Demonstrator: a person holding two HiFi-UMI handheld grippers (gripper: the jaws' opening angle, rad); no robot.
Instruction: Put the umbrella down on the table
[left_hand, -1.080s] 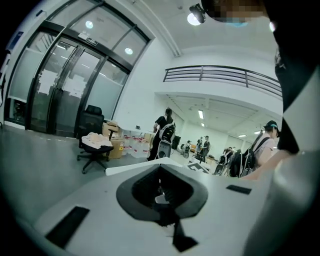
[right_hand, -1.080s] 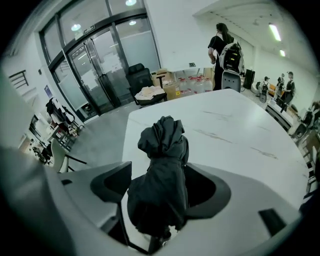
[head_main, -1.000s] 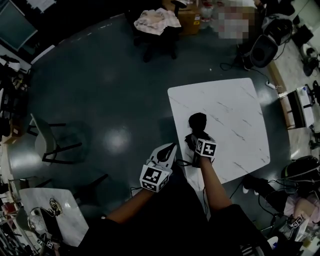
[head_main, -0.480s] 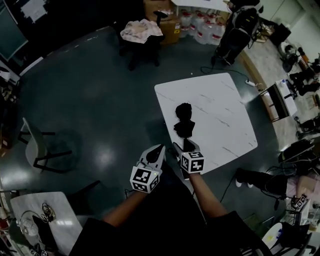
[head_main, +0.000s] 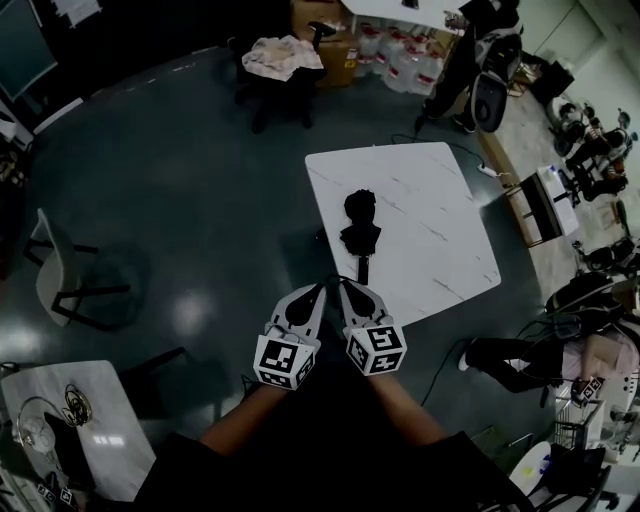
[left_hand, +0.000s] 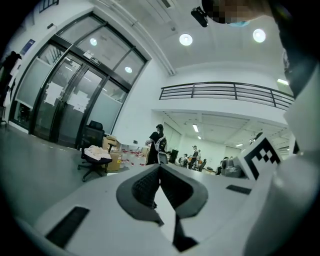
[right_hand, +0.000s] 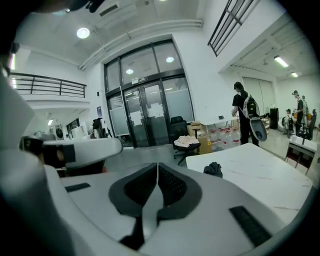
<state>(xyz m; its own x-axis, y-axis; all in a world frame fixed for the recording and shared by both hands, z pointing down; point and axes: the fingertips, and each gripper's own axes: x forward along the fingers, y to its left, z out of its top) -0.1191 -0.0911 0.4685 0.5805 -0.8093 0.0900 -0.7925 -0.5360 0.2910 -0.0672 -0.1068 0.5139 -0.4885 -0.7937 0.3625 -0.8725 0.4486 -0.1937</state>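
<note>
Umbrella (head_main: 360, 222): black, folded, bunched canopy, lying flat on white counter (head_main: 430, 230); handle end twd right tool (head_main: 345, 288), not touching.

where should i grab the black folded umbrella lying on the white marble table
Take the thin straight handle of the black folded umbrella, not the bunched fabric. It sticks out toward the near edge of the white marble table, so coming from that near side with the jaws across the stick looks best; the lumpy canopy would likely give a loose hold.

Right tool (head_main: 345, 287) closed empty, off umbrella (head_main: 360, 224)
</note>
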